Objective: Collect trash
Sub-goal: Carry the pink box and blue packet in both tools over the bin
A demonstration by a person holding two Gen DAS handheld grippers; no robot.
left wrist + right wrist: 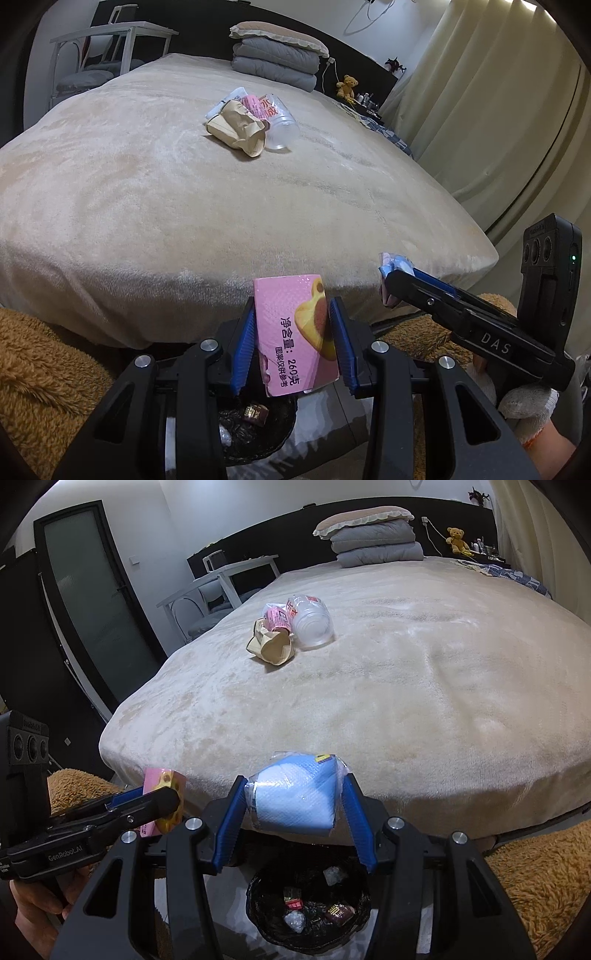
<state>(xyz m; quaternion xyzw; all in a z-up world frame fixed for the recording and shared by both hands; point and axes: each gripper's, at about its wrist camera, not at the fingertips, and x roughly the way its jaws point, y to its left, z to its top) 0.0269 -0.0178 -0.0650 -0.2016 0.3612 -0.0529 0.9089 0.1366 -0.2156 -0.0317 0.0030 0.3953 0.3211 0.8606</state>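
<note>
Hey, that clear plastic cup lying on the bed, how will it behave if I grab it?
The clear plastic cup lies on its side, so a nudge would probably roll it. It looks thin and empty: likely light, and apt to buckle under firm jaws.

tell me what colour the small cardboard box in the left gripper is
Pink, with a yellow and brown picture; the small cardboard box shows best in the left wrist view.

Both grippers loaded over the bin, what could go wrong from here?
1. The left gripper pinches the pink box tilted, and in its view the trash bin sits low and to the left; a release here may miss the rim.
2. The right gripper holds a tissue pack in slippery film; it could slide out early.
3. Both grippers are close together; a simultaneous drop risks collision.
</note>
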